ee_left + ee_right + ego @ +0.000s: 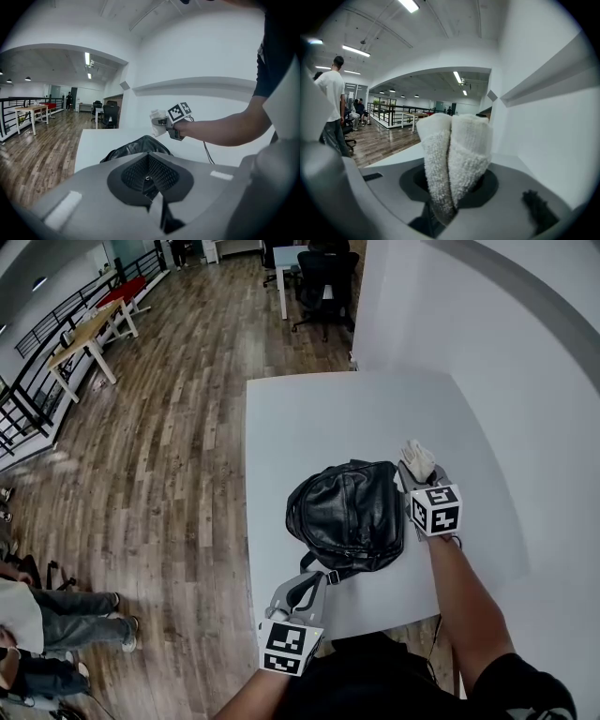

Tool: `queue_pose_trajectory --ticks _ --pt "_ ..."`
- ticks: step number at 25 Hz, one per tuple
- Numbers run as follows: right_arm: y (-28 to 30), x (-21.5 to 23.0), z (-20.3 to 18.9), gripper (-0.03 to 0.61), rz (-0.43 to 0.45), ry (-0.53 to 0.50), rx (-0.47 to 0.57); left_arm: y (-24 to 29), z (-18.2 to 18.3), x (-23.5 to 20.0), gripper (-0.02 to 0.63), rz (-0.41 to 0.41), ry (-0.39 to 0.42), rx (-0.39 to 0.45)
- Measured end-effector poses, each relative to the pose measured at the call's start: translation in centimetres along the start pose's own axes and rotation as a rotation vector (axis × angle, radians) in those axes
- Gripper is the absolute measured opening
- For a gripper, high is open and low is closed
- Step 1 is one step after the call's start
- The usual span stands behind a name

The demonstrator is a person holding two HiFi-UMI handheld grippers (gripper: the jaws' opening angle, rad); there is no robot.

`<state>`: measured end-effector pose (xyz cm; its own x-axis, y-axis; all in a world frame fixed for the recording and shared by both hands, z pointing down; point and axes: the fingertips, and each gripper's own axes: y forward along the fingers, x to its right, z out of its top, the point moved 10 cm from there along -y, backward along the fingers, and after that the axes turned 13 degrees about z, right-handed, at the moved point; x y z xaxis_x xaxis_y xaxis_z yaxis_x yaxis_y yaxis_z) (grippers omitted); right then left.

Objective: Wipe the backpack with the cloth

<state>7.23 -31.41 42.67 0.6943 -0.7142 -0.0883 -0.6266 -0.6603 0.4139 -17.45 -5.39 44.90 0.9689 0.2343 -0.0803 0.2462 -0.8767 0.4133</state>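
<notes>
Black backpack lies flat on the white surface, closer to the near edge than the far one and about midway between the left and right edges. It's leather-look and creased, with the zips on top.

Down at the near edge is the left gripper, its marker cube hanging just off the surface. Its own view shows the left gripper with jaws pressed together on a dark, mesh-faced strap. In the head view that strap runs straight out of the bag's near side into the jaws. Past the jaws, the backpack rises as a dark hump.

Over to the right gripper, at the bag's far right side with the forearm reaching in from the near edge. It's got the cloth. The right gripper view makes it plain: the right gripper pinches a white terry cloth folded double, two plump lobes standing up out of the jaws.

From the left gripper's camera, the cloth and the right gripper sit just over the top of the bag. Whether the cloth touches the leather, I can't tell.

Off the surface's left edge there's wooden floor, and an office chair sits well beyond the far edge. A person in a white shirt stands off in the background.
</notes>
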Motion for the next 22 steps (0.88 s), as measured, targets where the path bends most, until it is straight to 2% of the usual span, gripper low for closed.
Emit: queue_pose_trajectory --ticks 4,6,22 --pt "0.0 -1.2 0.6 0.098 0.023 0.013 0.038 -0.2 -0.2 -0.7 0.006 0.0 -0.114 -0.014" --pt "0.4 -2.3 0.7 0.098 0.047 0.02 0.054 -0.3 -0.5 -1.2 0.006 0.01 -0.143 -0.021" --pt "8.0 -12.3 -1.4 0.098 0.323 0.058 0.001 -2.3 -1.8 -2.8 0.006 0.125 -0.149 -0.048"
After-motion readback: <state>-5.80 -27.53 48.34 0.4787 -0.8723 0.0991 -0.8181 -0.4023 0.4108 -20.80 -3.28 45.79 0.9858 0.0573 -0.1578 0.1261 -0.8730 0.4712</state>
